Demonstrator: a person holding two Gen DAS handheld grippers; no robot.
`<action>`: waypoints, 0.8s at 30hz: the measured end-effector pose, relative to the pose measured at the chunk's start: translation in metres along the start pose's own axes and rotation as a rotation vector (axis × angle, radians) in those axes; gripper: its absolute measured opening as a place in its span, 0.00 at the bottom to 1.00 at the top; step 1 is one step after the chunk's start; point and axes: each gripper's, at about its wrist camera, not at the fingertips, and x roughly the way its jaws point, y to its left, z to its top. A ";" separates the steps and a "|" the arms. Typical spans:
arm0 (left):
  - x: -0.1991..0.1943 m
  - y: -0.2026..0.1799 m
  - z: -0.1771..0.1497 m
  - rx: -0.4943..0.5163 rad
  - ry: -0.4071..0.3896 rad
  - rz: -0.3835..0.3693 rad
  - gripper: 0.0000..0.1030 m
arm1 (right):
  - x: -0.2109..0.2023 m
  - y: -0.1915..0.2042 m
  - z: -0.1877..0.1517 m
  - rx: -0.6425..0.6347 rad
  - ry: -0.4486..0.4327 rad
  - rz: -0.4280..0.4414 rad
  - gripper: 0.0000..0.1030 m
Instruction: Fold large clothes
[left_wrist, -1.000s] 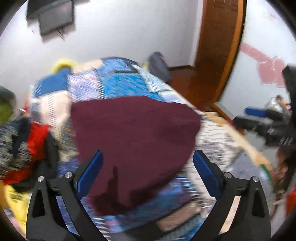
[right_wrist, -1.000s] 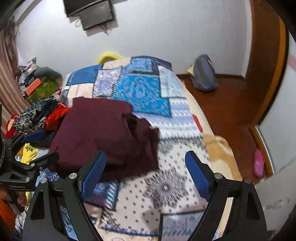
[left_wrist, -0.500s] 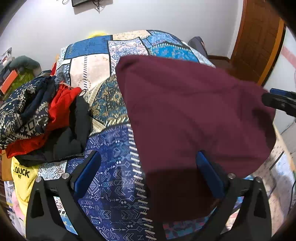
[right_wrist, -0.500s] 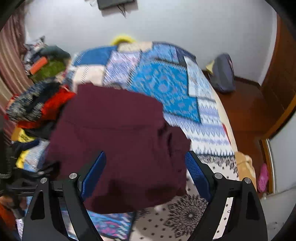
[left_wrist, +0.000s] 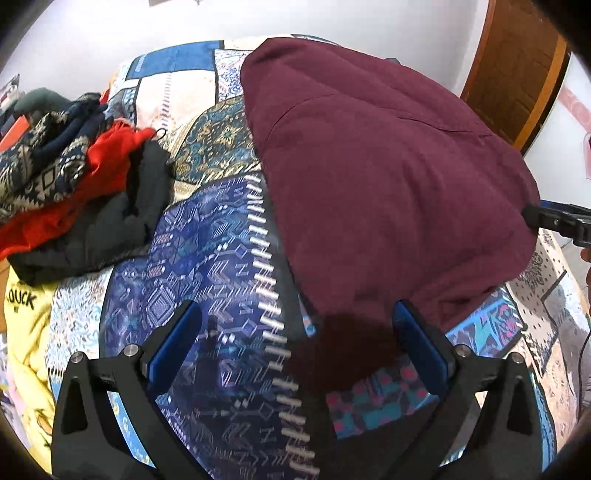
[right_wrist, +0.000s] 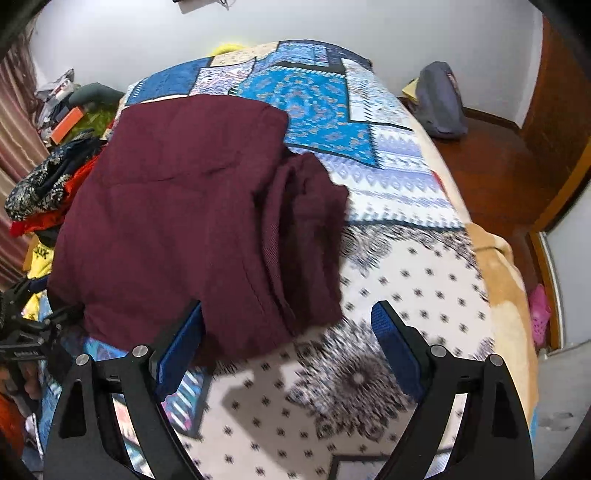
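A large maroon garment (left_wrist: 388, 177) lies folded in a thick bundle on the patchwork bedspread (left_wrist: 207, 251). It also shows in the right wrist view (right_wrist: 192, 221), with a bunched fold at its right side. My left gripper (left_wrist: 295, 347) is open, above the near left corner of the garment, holding nothing. My right gripper (right_wrist: 288, 350) is open at the garment's near edge, its left finger against the cloth. The right gripper's tip also shows at the right edge of the left wrist view (left_wrist: 557, 221).
A pile of other clothes (left_wrist: 74, 184), red, black and patterned, lies on the left of the bed, with a yellow shirt (left_wrist: 26, 325) below it. A grey backpack (right_wrist: 439, 99) sits on the wooden floor. A brown door (left_wrist: 517, 66) is at the right.
Both grippers have swung down over the bed and closer to the maroon garment. The garment now lies settled in a folded bundle. Both grippers stay open.
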 end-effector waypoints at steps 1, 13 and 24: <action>-0.003 0.000 -0.001 0.003 0.001 0.008 1.00 | -0.004 -0.002 -0.002 0.003 0.002 -0.011 0.85; -0.055 0.041 0.017 -0.086 -0.131 0.137 1.00 | -0.055 0.001 0.012 -0.063 -0.118 -0.142 0.85; -0.021 0.055 0.061 -0.197 -0.069 -0.069 1.00 | -0.009 0.009 0.059 0.004 -0.082 0.075 0.87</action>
